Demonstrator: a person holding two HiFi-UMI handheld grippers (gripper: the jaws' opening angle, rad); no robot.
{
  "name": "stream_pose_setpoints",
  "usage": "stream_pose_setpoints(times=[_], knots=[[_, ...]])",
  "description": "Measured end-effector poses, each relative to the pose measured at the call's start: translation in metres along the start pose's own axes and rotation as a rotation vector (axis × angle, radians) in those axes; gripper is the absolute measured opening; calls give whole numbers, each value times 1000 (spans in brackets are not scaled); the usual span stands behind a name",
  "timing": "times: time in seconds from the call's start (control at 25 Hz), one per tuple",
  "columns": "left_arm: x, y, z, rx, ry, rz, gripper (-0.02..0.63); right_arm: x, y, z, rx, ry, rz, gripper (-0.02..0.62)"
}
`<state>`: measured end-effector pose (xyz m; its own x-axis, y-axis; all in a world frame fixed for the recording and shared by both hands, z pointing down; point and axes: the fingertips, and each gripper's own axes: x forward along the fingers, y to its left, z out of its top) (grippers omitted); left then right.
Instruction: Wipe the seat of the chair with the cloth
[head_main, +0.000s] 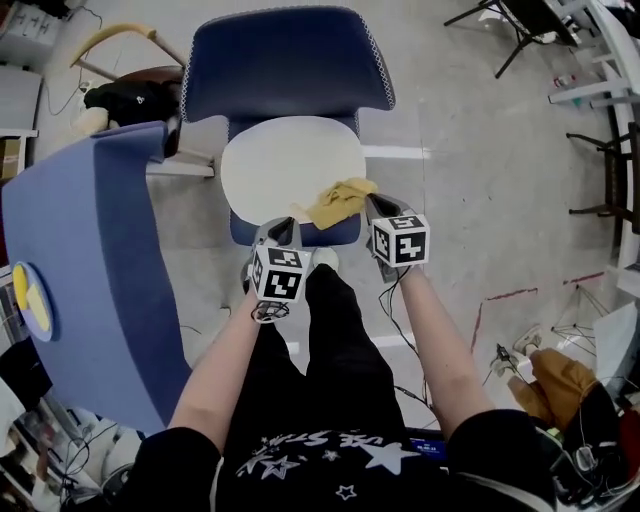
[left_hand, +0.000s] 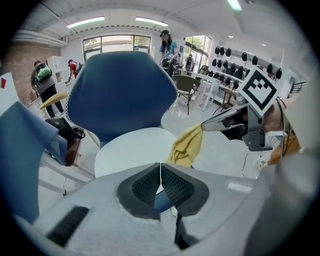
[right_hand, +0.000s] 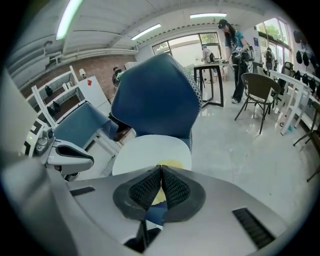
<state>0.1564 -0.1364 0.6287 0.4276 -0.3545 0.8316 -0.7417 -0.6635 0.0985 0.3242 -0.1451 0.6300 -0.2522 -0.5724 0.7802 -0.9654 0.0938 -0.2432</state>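
Head view looks down on my two arms reaching toward the chair (head_main: 288, 64), whose blue back stands beyond its pale seat (head_main: 285, 165). The yellow cloth (head_main: 338, 202) lies bunched at the seat's front right edge, partly over the rim.

My right tongs (head_main: 375, 206) are at that same corner with their tips in the cloth's right side. In the right gripper view the right tongs (right_hand: 161, 176) stand closed, pads pressed together, with a strip of yellow cloth (right_hand: 170, 164) showing just past and between them, so they are gripping the cloth. Beyond it lies the seat (right_hand: 150, 150).

From the left gripper view this grip is plain. The right tongs (left_hand: 211, 124) come in from the right, and the cloth (left_hand: 186, 147) hangs down from their tip beside the right edge of the seat (left_hand: 127, 152).

My left tongs (head_main: 281, 229) sit at the seat's front edge, just left of the cloth and apart from it. In their own view the left tongs (left_hand: 160, 173) are closed, pads meeting along a thin line with nothing caught between them. The cloth is up and to the right of them.
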Motion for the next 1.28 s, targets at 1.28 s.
stream_pose_setpoints(times=[1.28], knots=[[-338,92,-83,141,-390,-190,21,-257,322,22,54,-434,-165,6]])
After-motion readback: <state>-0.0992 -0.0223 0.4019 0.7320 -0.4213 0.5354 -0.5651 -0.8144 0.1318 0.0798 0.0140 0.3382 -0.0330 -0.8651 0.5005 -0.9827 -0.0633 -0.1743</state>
